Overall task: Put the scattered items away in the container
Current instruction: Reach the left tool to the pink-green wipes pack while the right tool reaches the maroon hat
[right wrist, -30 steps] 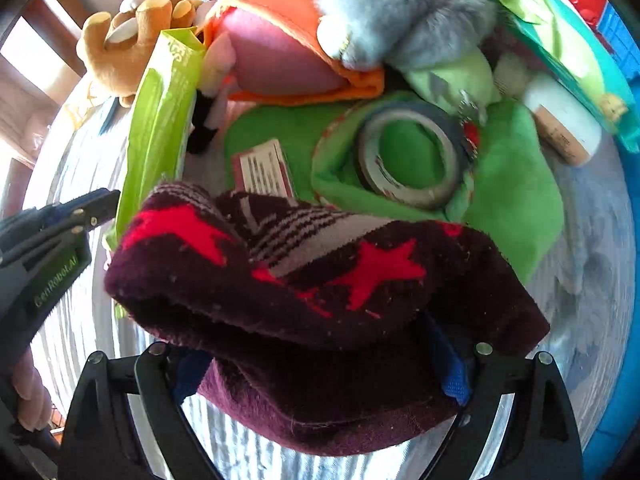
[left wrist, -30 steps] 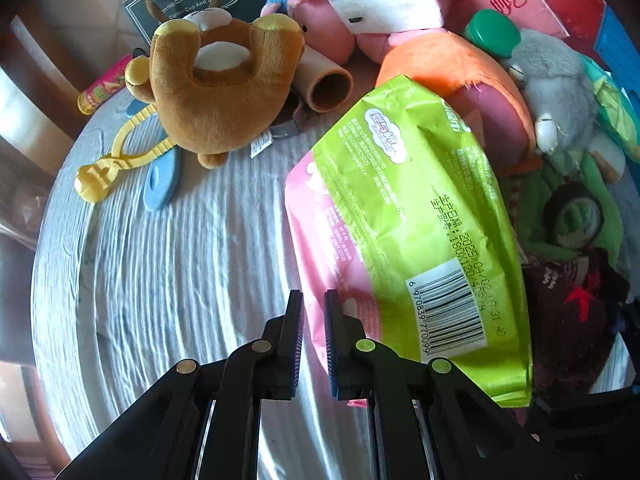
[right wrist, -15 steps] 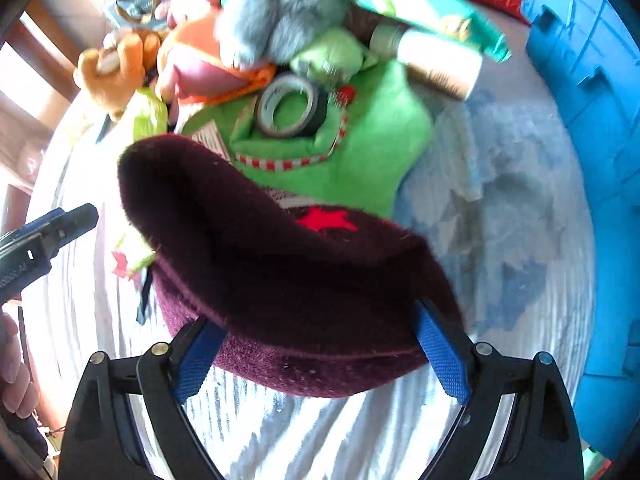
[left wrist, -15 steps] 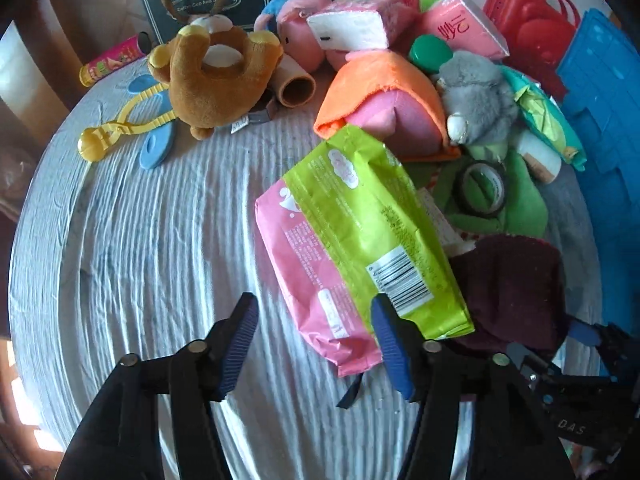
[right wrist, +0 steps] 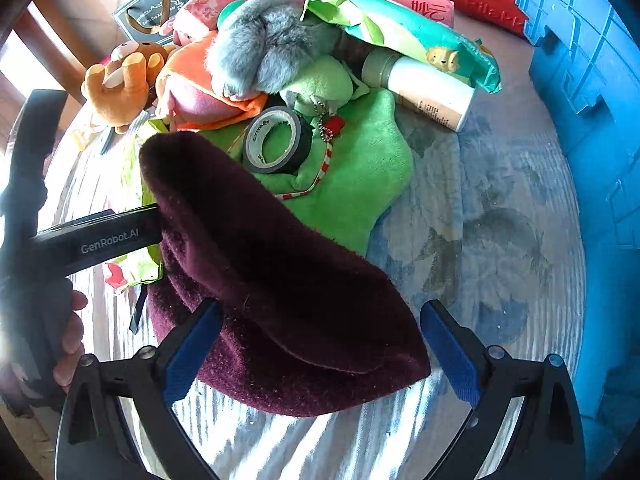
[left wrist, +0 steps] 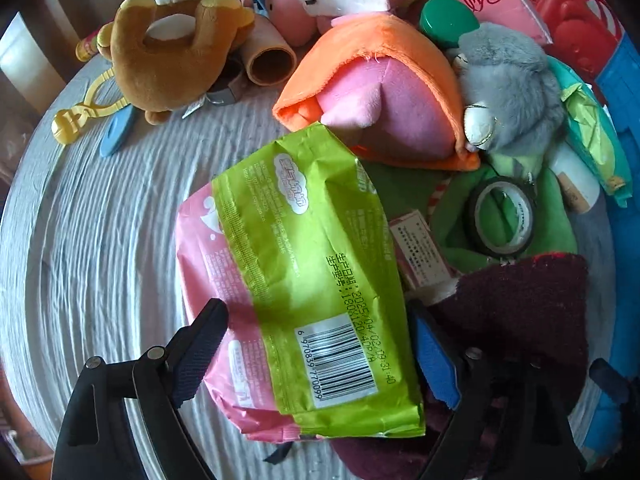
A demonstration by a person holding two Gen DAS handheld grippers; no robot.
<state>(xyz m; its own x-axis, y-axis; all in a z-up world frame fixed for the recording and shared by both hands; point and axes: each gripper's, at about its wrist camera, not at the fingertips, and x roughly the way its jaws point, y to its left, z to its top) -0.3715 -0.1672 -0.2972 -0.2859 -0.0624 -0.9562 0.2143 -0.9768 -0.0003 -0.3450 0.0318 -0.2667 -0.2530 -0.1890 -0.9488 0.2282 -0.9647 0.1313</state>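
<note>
A round tabletop (left wrist: pixel 92 240) covered in pale ribbed cloth holds a heap of scattered things.

In the left wrist view, the left claw (left wrist: pixel 320 348) is spread wide, its 2 blue-padded fingers on either side of a green and pink wipes packet (left wrist: pixel 316 280) that lies flat on the cloth. The left finger sits just beside the packet's pink edge; whether the right finger touches it cannot be told. Beyond the packet lie an orange and pink plush (left wrist: pixel 384 96), a grey furry toy (left wrist: pixel 516 88), a brown plush bear (left wrist: pixel 168 52) on its back, a cardboard tube (left wrist: pixel 270 56), and a yellow plastic clip (left wrist: pixel 86 110) near the far left rim. A roll of black tape (left wrist: pixel 502 216) rests on a green plush (left wrist: pixel 552 232).

In the right wrist view, the right claw (right wrist: pixel 320 352) is also wide open, with a maroon knit hat (right wrist: pixel 280 272) lying between its fingers; the left finger touches the hat's side, while the right finger stands apart from it. The hat overlaps the green plush and hides part of the wipes packet. A white bottle (right wrist: pixel 428 88) lies on its side under a teal packet (right wrist: pixel 404 36). The blue plastic crate (right wrist: pixel 592 100), the container, stands at the right edge, well apart from the hat.
</note>
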